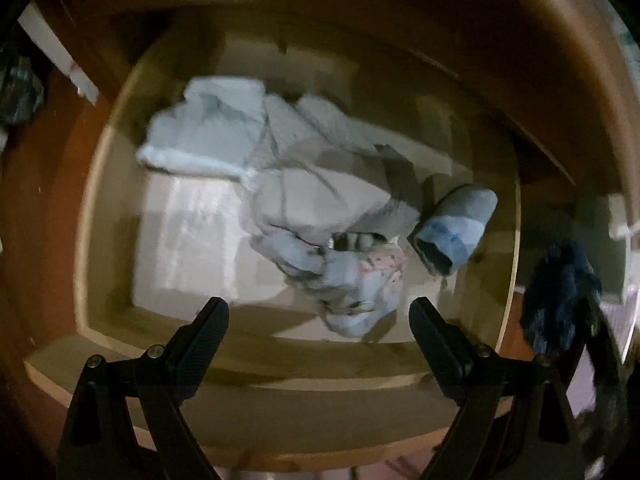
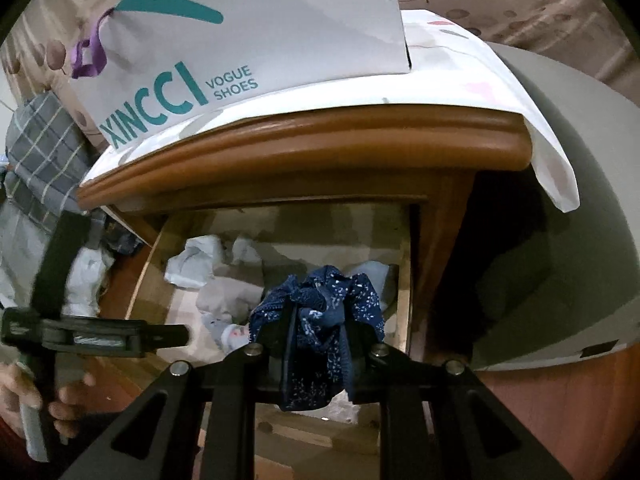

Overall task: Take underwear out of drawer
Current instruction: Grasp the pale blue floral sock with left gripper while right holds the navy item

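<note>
Open wooden drawer [image 1: 100,184] below, left tool [image 1: 319,312] spread wide, empty, right tool [image 2: 316,340] clamped on navy underwear [image 2: 320,320].

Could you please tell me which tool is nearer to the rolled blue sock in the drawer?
Left. The left tool hangs open over the drawer, with the rolled blue sock just beyond its right finger. The right tool is shut on dark blue underwear at the drawer's edge, farther off.

Dim warm indoor light, drawer [image 1: 100,216] interior smeared by motion blur, pale glare on its floor, deep shadow beside the cabinet [image 2: 444,248], heavy fisheye bending and black vignette at edges, paper bag [image 2: 248,32] brightly lit
</note>
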The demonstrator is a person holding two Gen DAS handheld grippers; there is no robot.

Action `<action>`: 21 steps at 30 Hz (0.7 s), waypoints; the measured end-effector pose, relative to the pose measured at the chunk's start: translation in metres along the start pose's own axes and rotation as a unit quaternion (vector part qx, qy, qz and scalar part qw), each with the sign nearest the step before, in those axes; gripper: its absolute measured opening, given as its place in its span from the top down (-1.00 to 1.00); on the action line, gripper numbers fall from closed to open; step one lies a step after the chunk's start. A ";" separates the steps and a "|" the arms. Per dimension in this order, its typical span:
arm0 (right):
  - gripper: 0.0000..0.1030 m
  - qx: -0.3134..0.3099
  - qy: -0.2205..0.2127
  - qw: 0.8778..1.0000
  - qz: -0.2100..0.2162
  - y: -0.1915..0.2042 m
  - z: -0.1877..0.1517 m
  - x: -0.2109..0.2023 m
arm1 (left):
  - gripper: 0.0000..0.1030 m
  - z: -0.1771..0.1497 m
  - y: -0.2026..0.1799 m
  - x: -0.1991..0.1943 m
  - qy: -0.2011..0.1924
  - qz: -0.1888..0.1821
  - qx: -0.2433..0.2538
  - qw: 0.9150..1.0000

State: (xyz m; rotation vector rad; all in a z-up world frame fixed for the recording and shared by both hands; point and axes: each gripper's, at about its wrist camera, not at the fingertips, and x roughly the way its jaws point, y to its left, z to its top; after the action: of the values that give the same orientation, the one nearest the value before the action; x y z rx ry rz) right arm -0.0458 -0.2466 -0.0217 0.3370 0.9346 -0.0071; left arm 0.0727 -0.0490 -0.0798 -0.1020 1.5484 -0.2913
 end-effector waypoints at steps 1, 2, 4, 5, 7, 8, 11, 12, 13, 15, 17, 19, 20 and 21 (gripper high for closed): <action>0.64 0.000 0.002 1.000 0.002 -0.001 0.000 -0.001 | -0.75 0.001 -0.002 0.006 0.008 0.001 -0.012 1.000; 0.64 0.003 0.002 1.000 0.003 -0.003 -0.001 -0.002 | -0.75 0.002 -0.003 0.011 0.014 0.003 -0.024 1.000; 0.64 0.004 0.000 1.000 0.000 -0.005 -0.001 -0.004 | -0.74 0.003 -0.002 0.019 0.022 0.006 -0.051 0.998; 0.64 0.004 -0.002 1.000 0.000 -0.006 -0.001 -0.006 | -0.73 0.004 -0.002 0.024 0.026 0.006 -0.064 0.998; 0.64 0.009 -0.005 1.000 -0.001 -0.008 -0.002 -0.009 | -0.73 0.006 -0.001 0.033 0.036 0.008 -0.089 0.995; 0.64 0.013 -0.005 1.000 0.000 -0.010 -0.002 -0.011 | -0.73 0.007 -0.002 0.035 0.039 0.012 -0.095 0.995; 0.64 0.023 -0.006 1.000 0.009 -0.011 -0.002 -0.014 | -0.72 0.010 -0.005 0.044 0.051 0.029 -0.106 0.993; 0.64 0.026 -0.008 1.000 0.010 -0.012 -0.003 -0.015 | -0.72 0.012 -0.006 0.047 0.057 0.028 -0.114 0.991; 0.64 0.027 -0.008 1.000 0.013 -0.011 -0.003 -0.016 | -0.72 0.013 -0.007 0.051 0.062 0.028 -0.123 0.990; 0.64 0.029 -0.008 0.999 0.015 -0.011 -0.004 -0.018 | -0.72 0.014 -0.009 0.058 0.070 0.031 -0.134 0.988; 0.64 0.029 -0.006 0.999 0.017 -0.011 -0.004 -0.018 | -0.65 0.015 -0.013 0.064 0.085 0.030 -0.139 0.986; 0.64 0.031 -0.004 0.999 0.020 -0.012 -0.004 -0.017 | -0.59 0.016 -0.014 0.065 0.087 0.032 -0.148 0.985; 0.64 0.030 0.000 0.999 0.021 -0.012 -0.004 -0.016 | -0.40 0.016 -0.014 0.066 0.090 0.039 -0.148 0.984; 0.64 0.031 0.002 0.999 0.021 -0.012 -0.004 -0.015 | -0.23 0.016 -0.013 0.068 0.094 0.042 -0.147 0.984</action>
State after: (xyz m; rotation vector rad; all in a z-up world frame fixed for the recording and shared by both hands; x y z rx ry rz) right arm -0.0600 -0.2589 -0.0151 0.4138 0.9320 0.0035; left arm 0.0870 -0.0807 -0.1419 -0.2459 1.7709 -0.0038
